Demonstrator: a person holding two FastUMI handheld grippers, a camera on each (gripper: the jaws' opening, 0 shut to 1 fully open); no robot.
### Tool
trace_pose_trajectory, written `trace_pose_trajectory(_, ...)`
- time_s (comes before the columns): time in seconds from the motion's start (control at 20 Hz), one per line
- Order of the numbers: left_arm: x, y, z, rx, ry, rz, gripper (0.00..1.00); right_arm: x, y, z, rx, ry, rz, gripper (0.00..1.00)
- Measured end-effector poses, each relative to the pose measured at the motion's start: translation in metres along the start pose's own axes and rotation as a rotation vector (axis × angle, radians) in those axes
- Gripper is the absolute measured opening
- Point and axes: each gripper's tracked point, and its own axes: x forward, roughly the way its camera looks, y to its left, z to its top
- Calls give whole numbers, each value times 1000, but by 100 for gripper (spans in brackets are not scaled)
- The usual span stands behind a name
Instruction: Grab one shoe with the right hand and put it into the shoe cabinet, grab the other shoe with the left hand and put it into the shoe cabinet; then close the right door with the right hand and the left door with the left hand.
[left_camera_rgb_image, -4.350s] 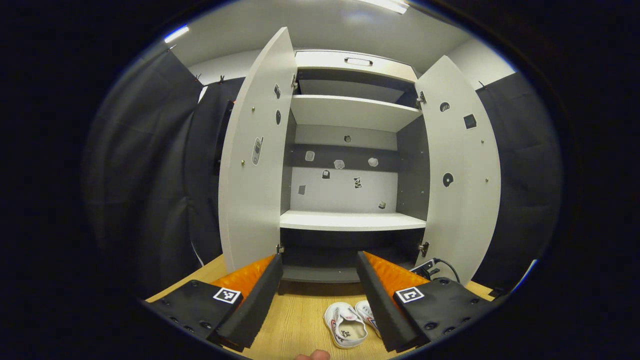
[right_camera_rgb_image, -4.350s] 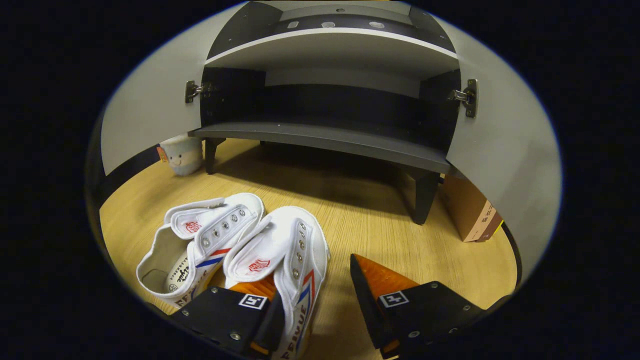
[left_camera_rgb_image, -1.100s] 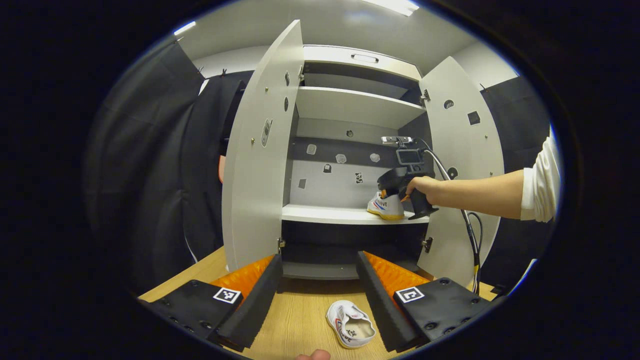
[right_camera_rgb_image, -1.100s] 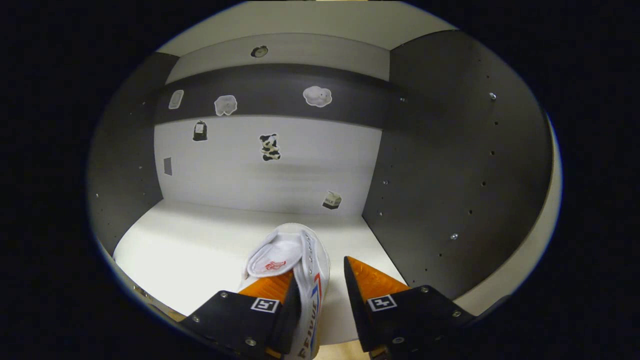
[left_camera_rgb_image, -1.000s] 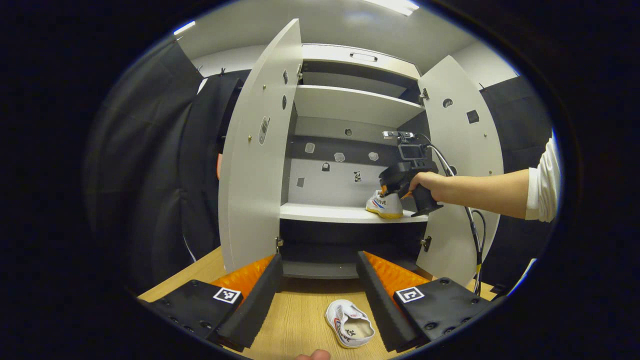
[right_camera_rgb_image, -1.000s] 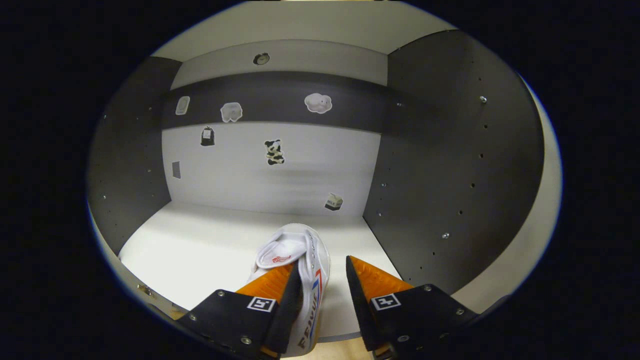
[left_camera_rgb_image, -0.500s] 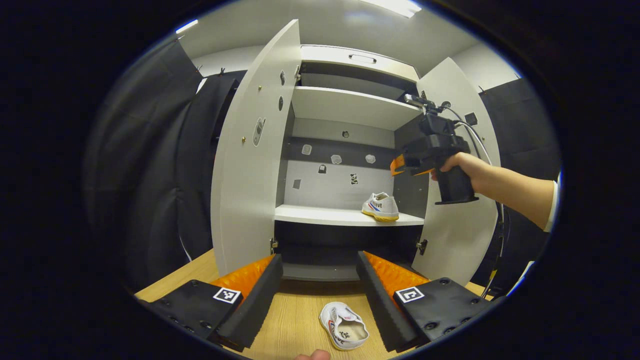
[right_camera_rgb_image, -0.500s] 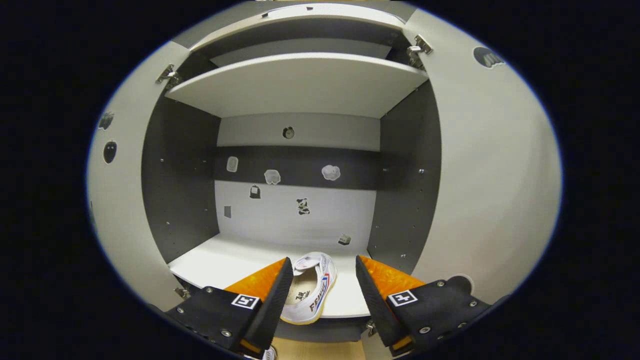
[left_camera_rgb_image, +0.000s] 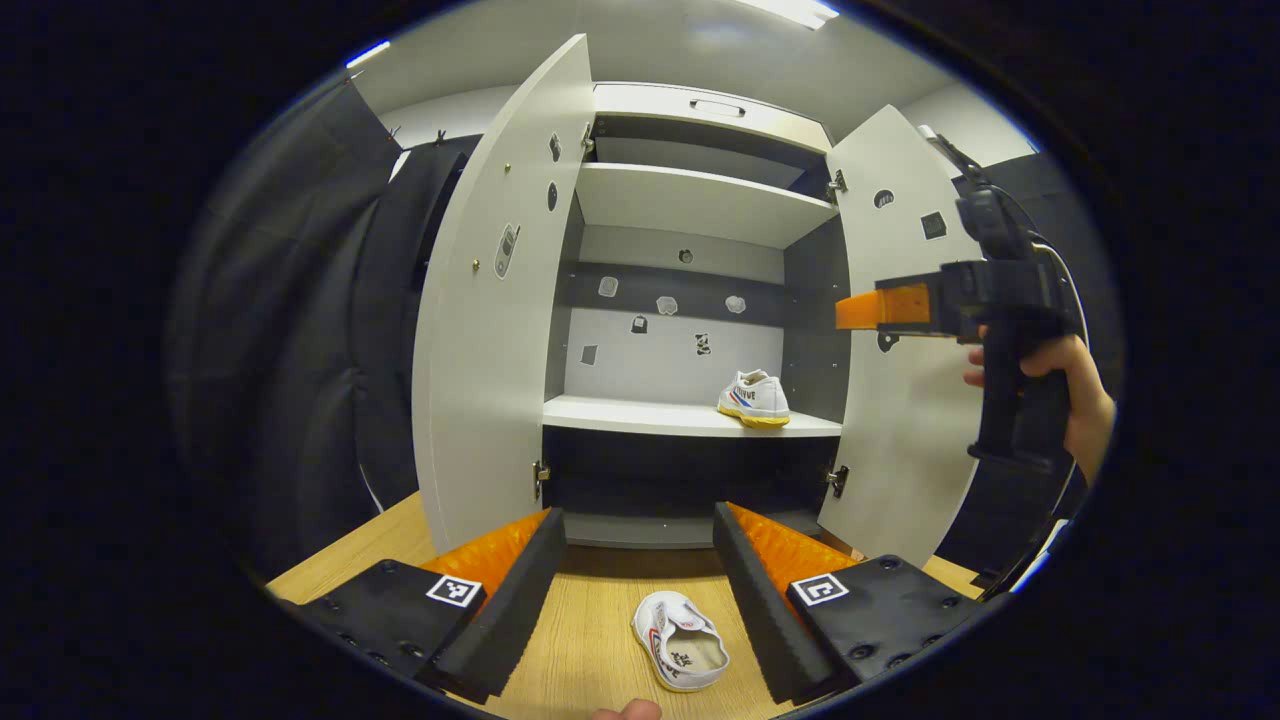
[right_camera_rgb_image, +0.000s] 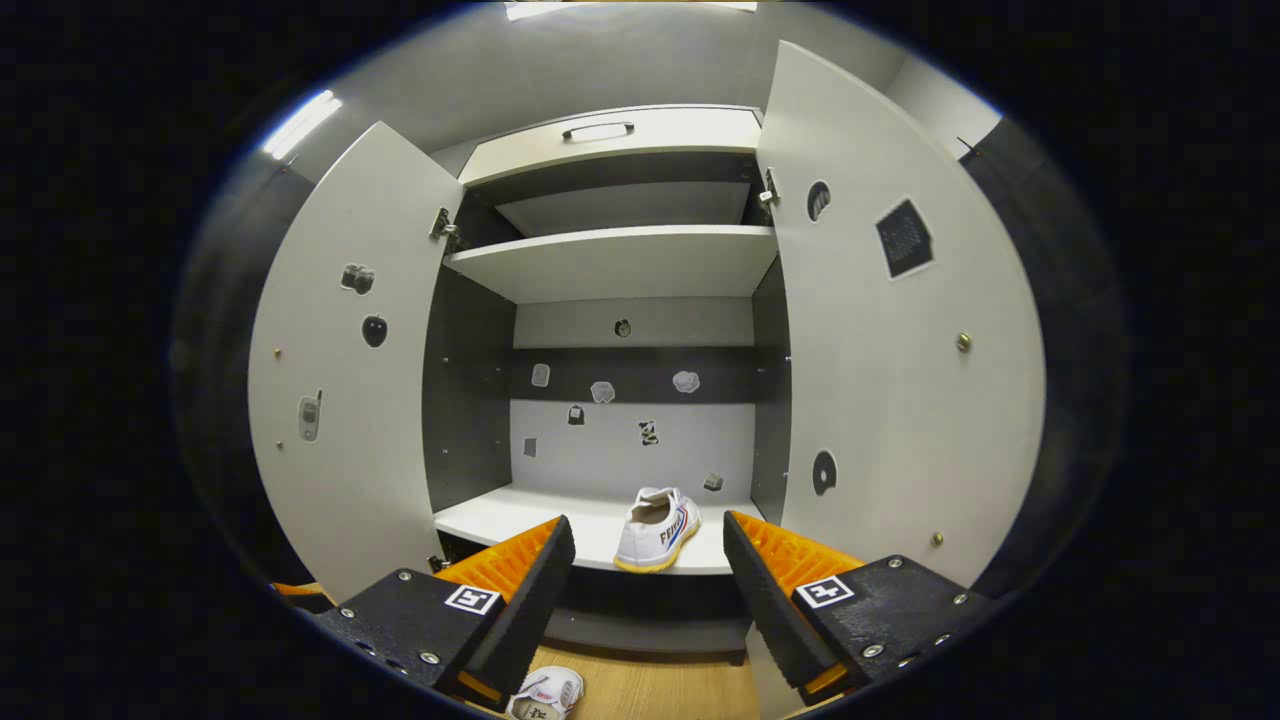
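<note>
I find the shoe cabinet (left_camera_rgb_image: 690, 205) with both doors swung wide: the left door (left_camera_rgb_image: 495, 330) and the right door (left_camera_rgb_image: 900, 420) stand open. One shoe (left_camera_rgb_image: 754, 399) sits on the white middle shelf (left_camera_rgb_image: 640, 413), at its right end near the dark side wall, heel toward me. The other shoe (left_camera_rgb_image: 680, 654) lies on the wooden floor (left_camera_rgb_image: 590, 640) in front of the cabinet, between my left gripper's (left_camera_rgb_image: 636, 590) fingers as seen in the left gripper view. That left gripper is spread wide and grips nothing. My right gripper (right_camera_rgb_image: 646, 585) is likewise spread apart and empty, facing the shelf from outside the cabinet; in the left gripper view I see it held by a hand (left_camera_rgb_image: 1080, 395) in front of the right door.
</note>
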Motion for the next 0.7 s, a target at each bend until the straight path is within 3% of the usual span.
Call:
trace_pose_trajectory(0.4,6,-19,-59,-3,141,-22,99,-90,-7,-81,53,-35,-56,92)
trace_pose_trajectory(0.5,11,-24,-80,0,194,-53,97,-100,-13,-86,43,-33,-73,92)
trace_pose_trajectory(0.6,13,-43,-115,-34,300,-142,97,-107,-15,-90,24,-27,-71,92)
trace_pose_trajectory(0.7,15,-42,-152,-55,401,-152,97,-111,-15,-93,27,-18,-60,92)
